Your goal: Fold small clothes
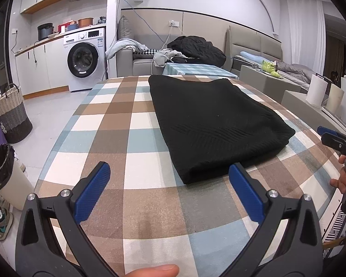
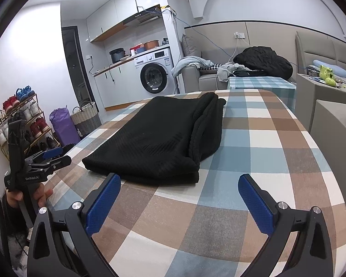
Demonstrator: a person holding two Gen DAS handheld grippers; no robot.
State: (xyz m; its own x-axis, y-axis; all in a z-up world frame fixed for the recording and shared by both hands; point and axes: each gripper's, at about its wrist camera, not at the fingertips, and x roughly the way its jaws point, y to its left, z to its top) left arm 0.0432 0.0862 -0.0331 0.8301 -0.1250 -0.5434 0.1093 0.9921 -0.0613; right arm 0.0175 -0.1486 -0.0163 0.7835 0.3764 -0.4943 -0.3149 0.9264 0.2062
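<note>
The black sweater (image 1: 216, 124) is lying folded, mid-table on the checked tablecloth (image 1: 117, 120), and I am holding my left gripper (image 1: 169, 175) and right gripper (image 2: 180, 187) wide apart, empty, aiming low at its near edge for another even fold.

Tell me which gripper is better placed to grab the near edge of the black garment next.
Probably the left gripper: its open fingers frame the near folded corner of the black garment. The right gripper, also open, points mostly at bare checked tablecloth, the garment sitting off toward its left finger.
</note>
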